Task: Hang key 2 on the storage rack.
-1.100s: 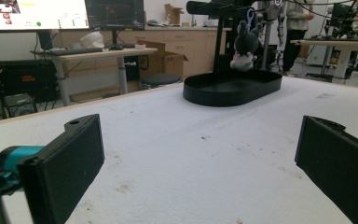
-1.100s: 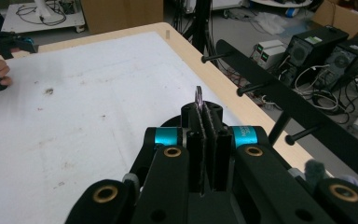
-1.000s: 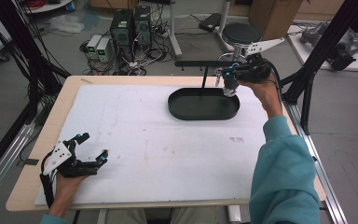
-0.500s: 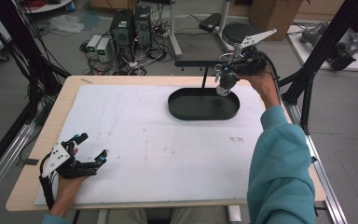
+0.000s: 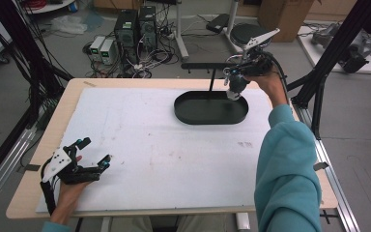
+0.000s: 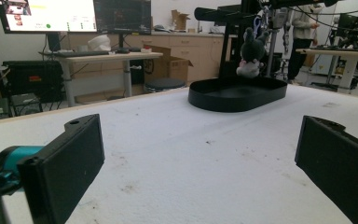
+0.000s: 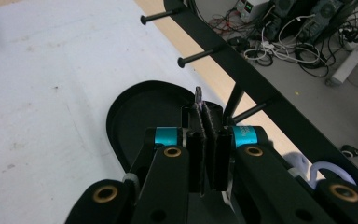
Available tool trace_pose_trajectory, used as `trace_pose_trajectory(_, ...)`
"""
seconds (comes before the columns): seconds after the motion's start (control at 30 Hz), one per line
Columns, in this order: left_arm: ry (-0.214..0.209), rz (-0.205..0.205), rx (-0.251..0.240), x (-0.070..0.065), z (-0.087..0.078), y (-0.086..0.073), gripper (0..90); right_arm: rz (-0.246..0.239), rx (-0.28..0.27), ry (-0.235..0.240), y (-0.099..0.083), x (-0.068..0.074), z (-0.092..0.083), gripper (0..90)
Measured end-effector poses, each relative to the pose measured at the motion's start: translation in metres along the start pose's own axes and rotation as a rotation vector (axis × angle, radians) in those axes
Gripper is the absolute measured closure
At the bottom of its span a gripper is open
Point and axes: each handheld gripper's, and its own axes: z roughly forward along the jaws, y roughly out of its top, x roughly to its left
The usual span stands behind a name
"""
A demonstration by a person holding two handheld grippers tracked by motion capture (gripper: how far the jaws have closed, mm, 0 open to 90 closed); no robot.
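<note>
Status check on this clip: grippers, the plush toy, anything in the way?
Left gripper open, resting on the table. Right gripper shut on the plush toy's loop, toy hanging over the black tray. Peg rack close beside.

Computer towers (image 5: 135, 26) and tangled cables (image 5: 145, 65) on floor beyond desk's far edge; round stool (image 5: 249, 34) nearby; monitors (image 6: 74, 14) on a far bench.

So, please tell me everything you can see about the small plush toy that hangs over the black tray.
The plush toy is small and soft-looking, dark grey above with upright ears and a pale lower part. It hangs upright by a thin loop at its top, which the shut right gripper pinches from above. It dangles over the far right end of the oval black tray, close to the black peg rack. Whether its underside touches the tray cannot be told.
</note>
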Motion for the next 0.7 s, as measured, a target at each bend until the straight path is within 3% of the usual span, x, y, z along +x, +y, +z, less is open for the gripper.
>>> trace_pose_trajectory(0.33, 0.006, -0.001, 0.009, 0.0, 0.001, 0.0, 1.7, -0.005, 0.051, -0.021, 0.004, -0.004, 0.011, 88.8)
trace_pose_trajectory(0.43, 0.026, -0.005, 0.009, -0.001, 0.001, 0.0, 1.7, 0.002, 0.058, -0.027, 0.003, -0.006, 0.013, 88.8)
trace_pose_trajectory(0.7, 0.025, 0.007, -0.013, -0.002, -0.001, 0.0, 1.7, 0.01, 0.082, -0.05, 0.0, -0.01, 0.016, 88.8)
